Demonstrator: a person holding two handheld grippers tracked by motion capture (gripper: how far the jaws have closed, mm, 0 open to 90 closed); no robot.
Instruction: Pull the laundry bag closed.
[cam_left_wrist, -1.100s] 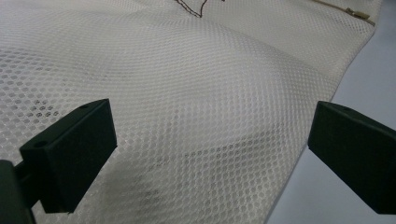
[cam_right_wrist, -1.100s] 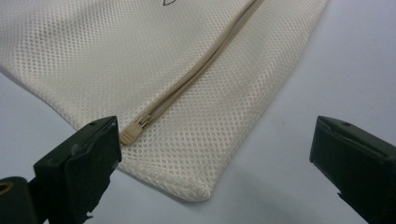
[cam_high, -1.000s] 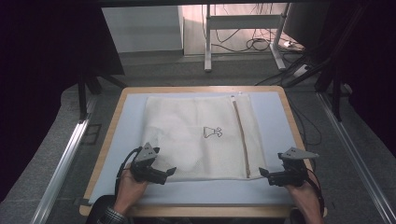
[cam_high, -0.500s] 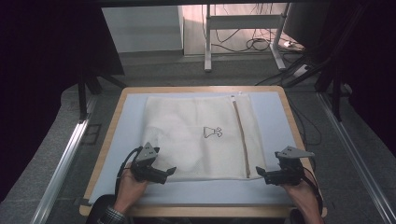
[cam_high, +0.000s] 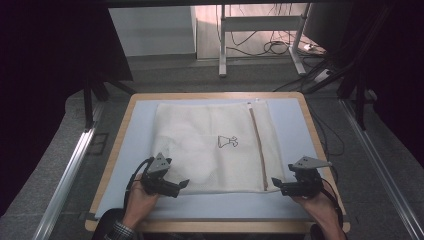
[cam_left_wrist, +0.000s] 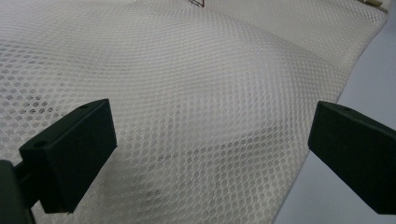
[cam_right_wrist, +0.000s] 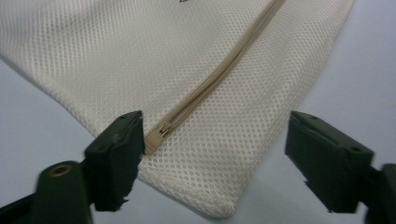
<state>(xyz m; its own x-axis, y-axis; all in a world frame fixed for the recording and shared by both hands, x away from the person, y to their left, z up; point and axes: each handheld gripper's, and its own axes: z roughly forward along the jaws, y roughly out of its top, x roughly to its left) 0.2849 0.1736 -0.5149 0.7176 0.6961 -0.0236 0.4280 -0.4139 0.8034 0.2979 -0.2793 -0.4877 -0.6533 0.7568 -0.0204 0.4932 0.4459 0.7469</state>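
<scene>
While both hand-held grippers gape wide, a mesh bag (cam_high: 215, 145) lies flat between them

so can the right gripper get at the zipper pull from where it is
Probably yes. The right gripper has its jaws open around the near corner of the mesh bag, and the zipper pull lies bare just beside one jaw, with nothing covering it.

Nothing readable is showing up here, honestly. The only marking is a small dark outline figure (cam_high: 227, 142) printed on the white mesh bag (cam_high: 200, 130), and it isn't spelling out any letters, numbers or brand that I can make out.
</scene>
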